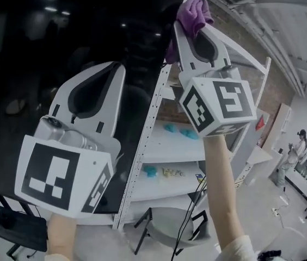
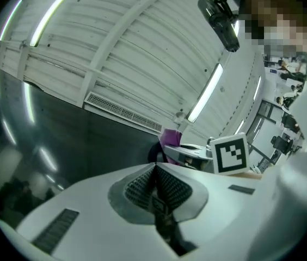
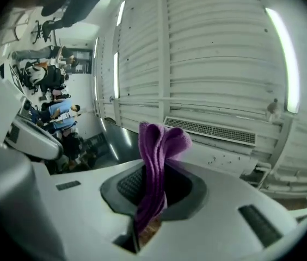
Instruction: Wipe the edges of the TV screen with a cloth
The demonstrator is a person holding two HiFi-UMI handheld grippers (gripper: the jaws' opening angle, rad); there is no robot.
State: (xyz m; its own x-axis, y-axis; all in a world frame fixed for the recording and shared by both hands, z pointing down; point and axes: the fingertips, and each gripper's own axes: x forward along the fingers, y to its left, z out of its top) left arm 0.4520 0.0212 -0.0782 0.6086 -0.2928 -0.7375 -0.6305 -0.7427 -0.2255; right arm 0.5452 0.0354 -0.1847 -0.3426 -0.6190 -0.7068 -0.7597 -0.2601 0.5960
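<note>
1. Large black glossy TV screen [image 1: 61, 37]. It fills the left of the head view, and its right-hand edge runs diagonally up to the top corner. That edge and corner are the working zone. The panel is glossy and will probably show marks, so apply only light pressure.

2. White perforated metal shelving [image 1: 159, 140]. It stands close behind the right edge of the screen. As you travel down the edge, angle the tool towards the screen so that it does not catch the upright.

3. Right gripper [image 1: 189, 23]. It is raised to the upper right corner of the screen and is clenched on the cloth. The right gripper view shows the fabric pinched between the pads. Maintain that clamp throughout the stroke. Lead with the fabric and never with the hard white jaw tips.

4. Left gripper [image 1: 110, 69]. It is clenched with nothing between its jaws, as the left gripper view [image 2: 154, 166] confirms. It hangs in front of the screen face, lower than the right one. Hold it off the panel, because it has no part in this step.

5. Purple terry cloth [image 1: 193, 12]. It is bunched and projects past the jaw tips [image 3: 161, 140], and it appears to rest against the top of the right edge. Only a narrow fold is gripped, so a hard drag may pull it free. Slide along the edge in one steady pass, with the bunch wrapped over the edge.
</note>
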